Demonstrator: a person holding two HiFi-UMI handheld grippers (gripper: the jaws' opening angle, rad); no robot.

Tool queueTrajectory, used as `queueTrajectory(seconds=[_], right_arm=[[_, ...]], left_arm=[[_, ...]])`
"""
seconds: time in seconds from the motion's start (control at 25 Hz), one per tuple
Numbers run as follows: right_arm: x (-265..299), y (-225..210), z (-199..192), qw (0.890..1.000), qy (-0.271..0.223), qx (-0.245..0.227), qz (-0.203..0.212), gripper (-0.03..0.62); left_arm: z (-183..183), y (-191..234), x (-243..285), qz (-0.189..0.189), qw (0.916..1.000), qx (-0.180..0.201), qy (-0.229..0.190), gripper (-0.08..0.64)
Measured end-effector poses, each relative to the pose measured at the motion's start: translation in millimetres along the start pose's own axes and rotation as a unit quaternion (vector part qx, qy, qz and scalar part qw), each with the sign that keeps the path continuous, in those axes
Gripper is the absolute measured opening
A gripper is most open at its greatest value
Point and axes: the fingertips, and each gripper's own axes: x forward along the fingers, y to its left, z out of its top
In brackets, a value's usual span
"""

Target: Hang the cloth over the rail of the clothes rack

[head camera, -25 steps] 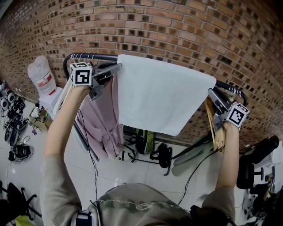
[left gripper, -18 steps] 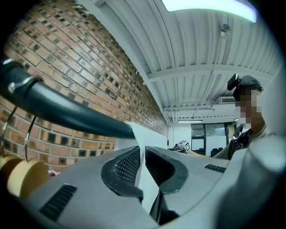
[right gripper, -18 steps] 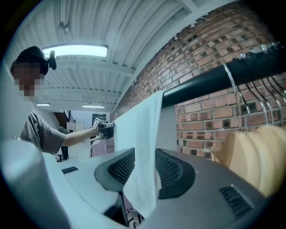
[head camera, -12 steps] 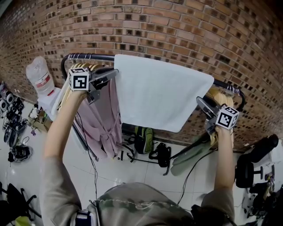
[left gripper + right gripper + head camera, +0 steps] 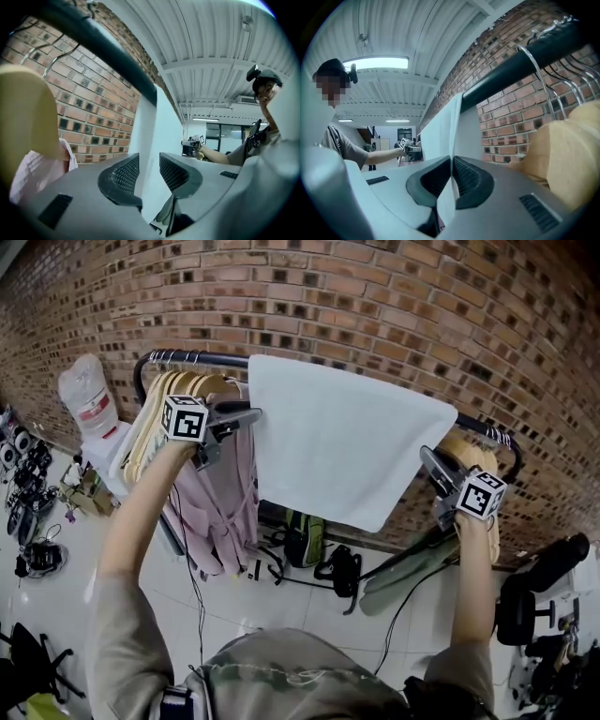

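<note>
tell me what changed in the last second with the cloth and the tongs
Both tongs came down from rail height. The left tongs have just been opening and let go of the cloth; its left edge now stands loose between them. The right tongs have just been closing and now pinch the right edge. The cloth stayed draped over the rail.

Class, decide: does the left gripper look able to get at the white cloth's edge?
Probably yes: the left gripper, whose jaws have just been opening, has the cloth hanging in its gap; nothing blocks it.
</note>
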Motion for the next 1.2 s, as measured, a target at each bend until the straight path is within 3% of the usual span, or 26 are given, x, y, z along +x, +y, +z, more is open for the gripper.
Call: queueTrajectory(seconds=[0.36, 0.48, 0.6, 0.84, 1.2], right_arm=[[-5, -2, -2, 1.000, -0.004, 0.004, -0.005, 0.025], [-3, -1, -4, 1.000, -0.009, 0.006, -0.002, 0.025], [0, 3, -6, 1.000, -0.008, 0.006, 0.002, 0.025], [-4, 8, 10, 1.000, -0.012, -0.022, -0.004, 0.024], [-12, 14, 66, 0.998, -0.063, -0.029, -0.005, 0.024]], left_arm=[[-32, -9, 15, -0.032, 0.9990, -0.006, 0.031, 0.118], [-31, -14, 15, -0.039, 0.9991, -0.012, 0.008, 0.027], [-29, -19, 13, -0.048, 0.9988, -0.003, 0.005, 0.025], [1, -41, 4, -0.057, 0.9978, 0.033, -0.003, 0.025], [55, -45, -7, -0.035, 0.9972, 0.044, -0.049, 0.026]])
